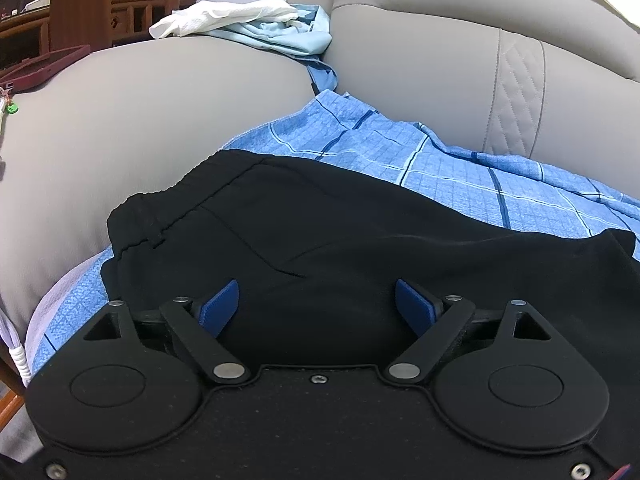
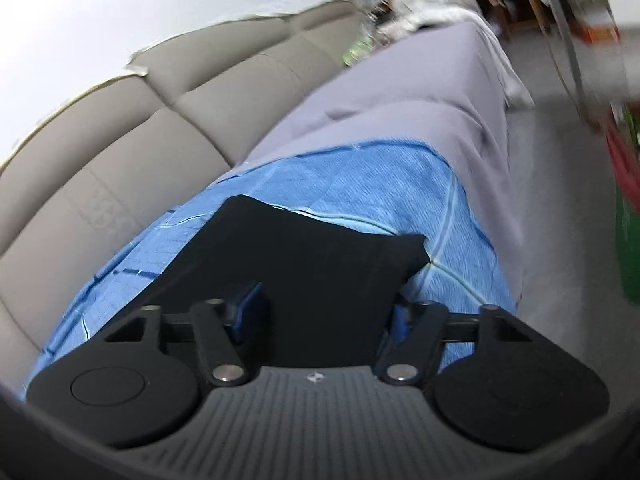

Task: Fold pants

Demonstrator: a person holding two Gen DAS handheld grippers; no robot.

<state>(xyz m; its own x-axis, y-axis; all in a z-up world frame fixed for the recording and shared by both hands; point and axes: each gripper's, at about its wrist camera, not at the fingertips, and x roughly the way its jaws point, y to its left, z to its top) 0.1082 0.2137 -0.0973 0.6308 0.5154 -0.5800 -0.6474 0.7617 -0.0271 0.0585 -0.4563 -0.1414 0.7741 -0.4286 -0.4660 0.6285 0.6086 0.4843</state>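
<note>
Black pants (image 1: 320,232) lie on a blue checked cloth (image 1: 400,148) on a grey sofa seat. In the left wrist view the elastic waistband (image 1: 160,208) is at the left. My left gripper (image 1: 318,304) is open, its blue pads (image 1: 220,304) spread wide just above the black fabric. In the right wrist view, which is blurred, the pants (image 2: 304,256) end in a straight edge ahead. My right gripper (image 2: 324,312) is open, with the black fabric lying between its blue pads (image 2: 248,308).
Grey sofa backrest (image 1: 440,40) rises behind the cloth. White and light blue clothes (image 1: 260,20) lie at the back. A wooden cabinet (image 1: 80,8) stands far left. A grey sheet (image 2: 400,92) covers the seat further on, with the floor (image 2: 560,220) at right.
</note>
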